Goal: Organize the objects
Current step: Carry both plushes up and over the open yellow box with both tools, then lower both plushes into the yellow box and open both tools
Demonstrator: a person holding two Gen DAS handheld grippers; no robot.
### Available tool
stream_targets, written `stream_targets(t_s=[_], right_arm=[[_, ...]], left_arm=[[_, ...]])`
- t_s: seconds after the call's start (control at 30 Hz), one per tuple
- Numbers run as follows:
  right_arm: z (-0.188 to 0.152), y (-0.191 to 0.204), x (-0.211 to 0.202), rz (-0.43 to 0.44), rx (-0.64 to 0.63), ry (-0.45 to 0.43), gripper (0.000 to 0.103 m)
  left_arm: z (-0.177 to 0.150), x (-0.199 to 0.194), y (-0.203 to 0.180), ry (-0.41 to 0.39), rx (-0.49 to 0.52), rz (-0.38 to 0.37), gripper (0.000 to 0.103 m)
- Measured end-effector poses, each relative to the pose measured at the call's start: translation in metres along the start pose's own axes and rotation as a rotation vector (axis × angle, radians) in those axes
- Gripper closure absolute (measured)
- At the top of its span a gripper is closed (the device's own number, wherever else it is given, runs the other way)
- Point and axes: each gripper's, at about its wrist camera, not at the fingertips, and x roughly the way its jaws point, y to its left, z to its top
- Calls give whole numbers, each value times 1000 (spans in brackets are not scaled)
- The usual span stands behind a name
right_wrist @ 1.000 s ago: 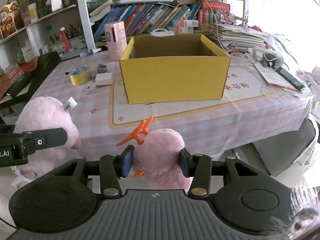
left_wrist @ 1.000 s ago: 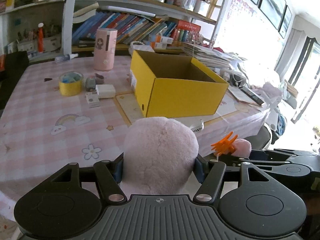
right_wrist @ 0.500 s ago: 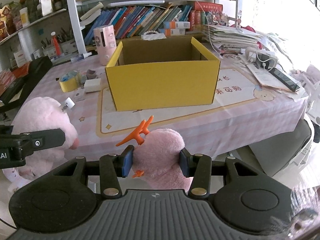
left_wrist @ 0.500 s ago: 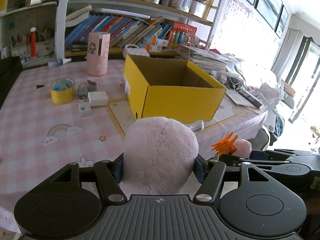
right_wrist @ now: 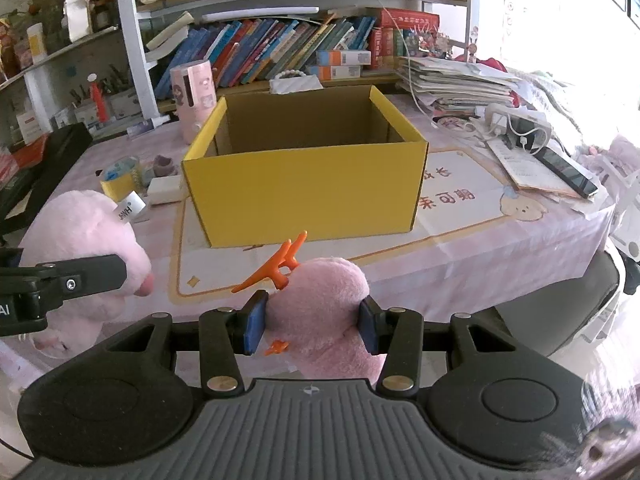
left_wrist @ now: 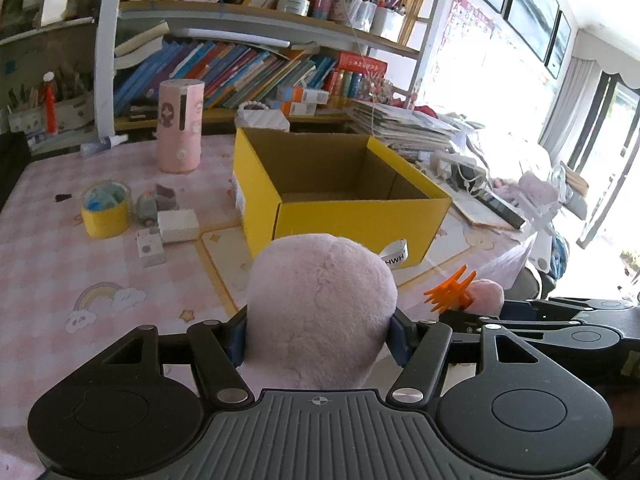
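My left gripper (left_wrist: pixel 320 336) is shut on a large pale pink plush toy (left_wrist: pixel 320 308) with a white tag; the same toy (right_wrist: pixel 84 240) shows at the left of the right wrist view. My right gripper (right_wrist: pixel 312 324) is shut on a smaller pink plush with orange antlers (right_wrist: pixel 320 292), which also appears beside the left gripper as the antlered plush (left_wrist: pixel 472 294). An open, empty yellow cardboard box (left_wrist: pixel 340 196) stands on the table just beyond both toys; in the right wrist view the box (right_wrist: pixel 304 184) is straight ahead.
Left of the box lie a yellow tape roll (left_wrist: pixel 106 210), a white charger block (left_wrist: pixel 178 224), a small cube (left_wrist: pixel 150 246) and a pink cylinder (left_wrist: pixel 180 136). Papers, a power strip and a phone (right_wrist: pixel 564 168) crowd the right side. Bookshelves (right_wrist: pixel 280 48) back the table (left_wrist: pixel 80 280).
Both grippers have moved closer to the table with their plush toys; the yellow box looms larger and its inside shows more. Neither grip has changed.
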Motion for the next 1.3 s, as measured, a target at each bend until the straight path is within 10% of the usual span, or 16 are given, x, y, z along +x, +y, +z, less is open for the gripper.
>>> stream_targets(t_s=[0.9, 1.3], right_arm=[[129, -61, 62, 75, -107, -230, 59], [144, -61, 139, 155, -265, -100, 59]], left_arm=[[101, 87, -29, -131, 40, 85, 38], [115, 144, -29, -58, -3, 143, 38]])
